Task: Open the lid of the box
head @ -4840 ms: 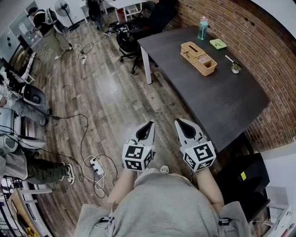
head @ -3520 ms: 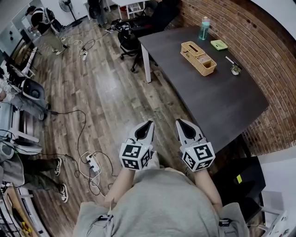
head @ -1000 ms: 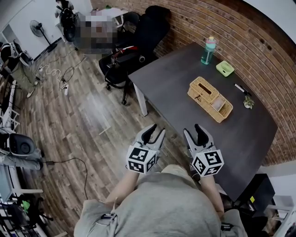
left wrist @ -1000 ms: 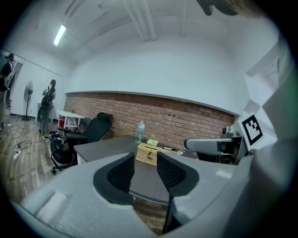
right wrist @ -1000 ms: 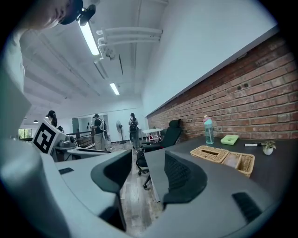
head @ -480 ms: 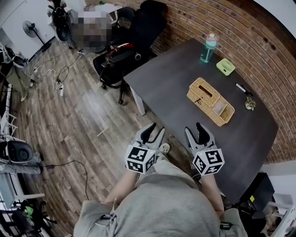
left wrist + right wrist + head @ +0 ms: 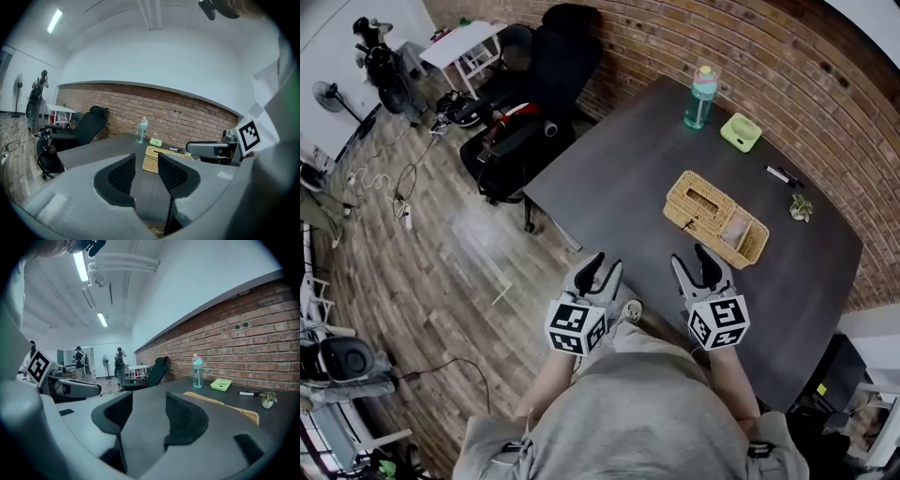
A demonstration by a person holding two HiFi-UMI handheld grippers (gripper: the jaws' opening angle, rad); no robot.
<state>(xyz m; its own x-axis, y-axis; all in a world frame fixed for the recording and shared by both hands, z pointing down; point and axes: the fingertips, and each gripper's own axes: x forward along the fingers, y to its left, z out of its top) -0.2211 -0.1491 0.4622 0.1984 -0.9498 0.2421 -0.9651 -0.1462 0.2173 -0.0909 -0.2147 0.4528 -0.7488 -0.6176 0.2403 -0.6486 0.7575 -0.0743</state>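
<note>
- Woven box [image 7: 715, 217]: lay about mid-tabletop, set askew to the near edge. Its slotted lid [image 7: 698, 201] sat flat over one half, and the other half was an uncovered compartment. Lid judged not yet opened.
- Right gripper [image 7: 692, 262]: jaws moderately parted with nothing between them. It was held at the near edge and aimed toward the box, well short of it, which reads as an approach posture.
- Left gripper [image 7: 600, 270]: jaws likewise parted and empty. It was level with its partner, perhaps to steady the box.
- Bottle [image 7: 700, 84], green dish [image 7: 741, 131], pen [image 7: 780, 174], small plant [image 7: 801, 206]: ranged along the far edge by the brick wall, apart from the box, leaving the reach unobstructed.
</note>
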